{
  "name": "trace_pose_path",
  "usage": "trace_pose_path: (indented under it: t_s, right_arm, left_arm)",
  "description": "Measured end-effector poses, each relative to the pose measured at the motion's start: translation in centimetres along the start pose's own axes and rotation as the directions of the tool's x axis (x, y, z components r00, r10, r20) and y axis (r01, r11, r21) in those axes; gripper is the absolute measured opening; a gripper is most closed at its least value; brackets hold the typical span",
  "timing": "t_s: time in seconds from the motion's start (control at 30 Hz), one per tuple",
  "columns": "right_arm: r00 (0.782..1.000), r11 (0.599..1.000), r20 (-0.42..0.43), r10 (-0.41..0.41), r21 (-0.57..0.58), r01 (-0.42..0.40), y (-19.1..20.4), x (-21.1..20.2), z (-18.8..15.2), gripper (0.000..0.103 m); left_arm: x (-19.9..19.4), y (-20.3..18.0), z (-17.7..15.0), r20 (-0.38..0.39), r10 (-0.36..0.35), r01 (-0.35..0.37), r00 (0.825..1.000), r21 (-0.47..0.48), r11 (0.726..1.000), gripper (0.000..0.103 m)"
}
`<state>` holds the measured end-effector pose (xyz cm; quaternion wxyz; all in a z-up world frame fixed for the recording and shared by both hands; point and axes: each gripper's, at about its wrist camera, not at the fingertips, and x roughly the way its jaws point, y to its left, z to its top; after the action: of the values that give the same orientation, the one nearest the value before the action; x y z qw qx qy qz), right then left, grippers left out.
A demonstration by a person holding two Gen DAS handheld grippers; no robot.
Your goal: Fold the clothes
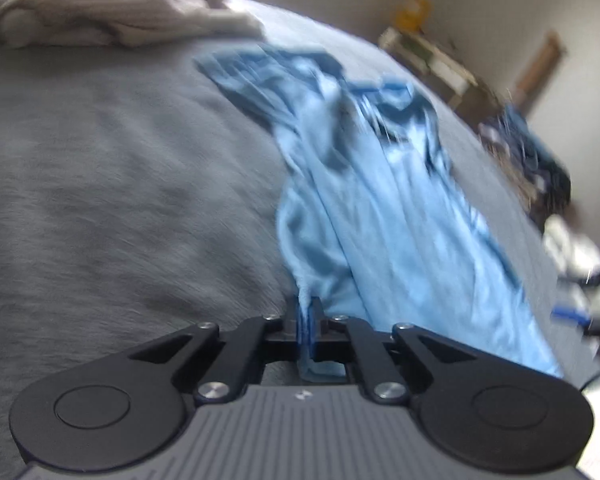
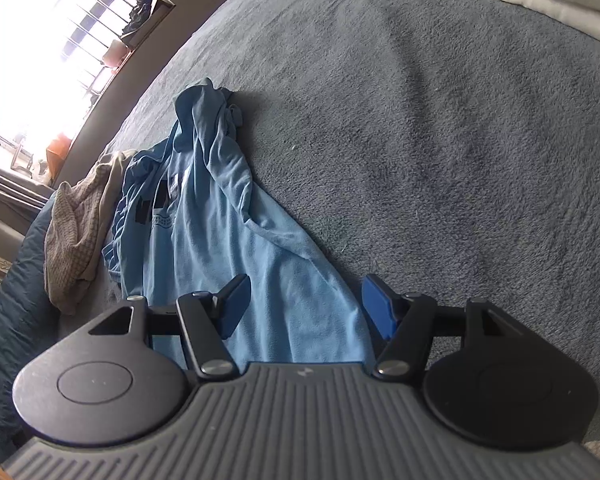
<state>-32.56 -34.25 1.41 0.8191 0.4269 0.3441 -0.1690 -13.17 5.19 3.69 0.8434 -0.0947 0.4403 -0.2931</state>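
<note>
Left tool [image 1: 307,320] pinched tight on an edge of the light blue shirt [image 1: 364,200]; fabric bunched btwn its pads, rest trailing away rumpled over the grey bed blanket [image 1: 100,180]. Cream cloth heap [image 1: 108,4] at far edge. Right tool [image 2: 306,306] w/ pads apart, nothing gripped, hovering over shirt's near part. Beige checked garment [image 2: 74,232] just left of the shirt.

Matt cloth shirt [image 2: 236,248] — fuzzy grey blanket [image 2: 440,140]
</note>
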Motion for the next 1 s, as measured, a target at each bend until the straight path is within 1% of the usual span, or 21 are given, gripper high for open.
trace_pose_path:
  t_s: [0.1, 0.17, 0.23, 0.3, 0.37, 0.47, 0.6, 0.7, 0.73, 0.77, 0.8, 0.83, 0.9, 0.93, 1.0]
  right_arm:
    - [1.000, 1.000, -0.002, -0.002, -0.015, 0.002, -0.2, 0.1, 0.1, 0.061]
    - [1.000, 1.000, -0.013, -0.002, -0.013, 0.002, -0.5, 0.5, 0.3, 0.061]
    - [1.000, 1.000, -0.031, -0.004, -0.013, 0.003, -0.6, 1.0, 0.4, 0.061]
    - [0.999, 1.000, -0.050, -0.015, -0.018, 0.014, -0.7, 1.6, 0.5, 0.061]
    - [0.996, 0.999, -0.077, -0.039, -0.023, 0.038, -0.7, 2.3, 0.5, 0.061]
    - [0.990, 0.997, -0.122, -0.073, -0.036, 0.069, -0.8, 3.0, 0.5, 0.061]
    - [0.979, 0.994, -0.183, -0.087, -0.087, 0.072, 0.0, 3.6, 0.2, 0.061]
    - [0.968, 0.988, -0.226, -0.113, -0.130, 0.085, 0.5, 4.4, -0.2, 0.061]
    - [0.965, 0.985, -0.231, -0.122, -0.148, 0.088, 0.8, 4.6, -0.3, 0.054]
    - [0.966, 0.982, -0.228, -0.121, -0.168, 0.083, 1.1, 4.7, -0.4, 0.042]
    - [0.967, 0.984, -0.233, -0.102, -0.170, 0.063, 1.5, 4.8, -0.4, 0.009]
    - [0.967, 0.988, -0.243, -0.071, -0.150, 0.035, 1.9, 4.9, -0.3, 0.004]
    - [0.974, 0.990, -0.225, 0.004, -0.135, -0.035, 3.4, 5.1, -0.4, 0.004]
    - [0.974, 0.984, -0.219, 0.055, -0.151, -0.090, 4.7, 5.2, -0.7, 0.004]
    - [0.961, 0.960, -0.225, 0.164, -0.187, -0.207, 7.2, 5.3, -1.3, 0.006]
  left_arm:
    - [-3.9, 1.8, 2.1, 0.074, 0.040, -0.036, 0.996, -0.056, 0.998, 0.004]
    - [-6.7, 3.5, 3.3, 0.126, 0.112, -0.101, 0.986, -0.087, 0.991, 0.004]
    - [-8.8, 5.5, 3.9, 0.148, 0.182, -0.165, 0.972, -0.119, 0.979, 0.004]
    - [-9.5, 7.4, 3.8, 0.124, 0.246, -0.226, 0.961, -0.153, 0.962, 0.004]
    - [-8.9, 8.8, 3.2, 0.065, 0.295, -0.280, 0.953, -0.174, 0.944, 0.004]
    - [-7.3, 9.6, 1.9, -0.006, 0.307, -0.303, 0.952, -0.179, 0.936, 0.004]
    - [-5.7, 9.2, 1.0, -0.030, 0.321, -0.322, 0.946, -0.155, 0.934, 0.004]
    - [-5.4, 9.3, 0.7, -0.034, 0.323, -0.324, 0.946, -0.155, 0.933, 0.004]
    - [-5.4, 9.4, 0.6, -0.033, 0.322, -0.323, 0.946, -0.157, 0.933, 0.004]
    - [-5.4, 9.4, 0.5, -0.032, 0.320, -0.321, 0.947, -0.159, 0.934, 0.004]
    - [-5.4, 9.4, 0.4, -0.031, 0.320, -0.321, 0.947, -0.159, 0.934, 0.004]
    - [-5.3, 9.5, 0.3, -0.029, 0.322, -0.322, 0.946, -0.157, 0.934, 0.004]
    - [-5.0, 9.5, 0.2, -0.027, 0.324, -0.324, 0.946, -0.154, 0.933, 0.004]
    - [-5.0, 9.5, 0.2, -0.026, 0.326, -0.326, 0.945, -0.150, 0.933, 0.004]
    - [-5.1, 9.4, 0.2, -0.024, 0.331, -0.331, 0.943, -0.140, 0.933, 0.004]
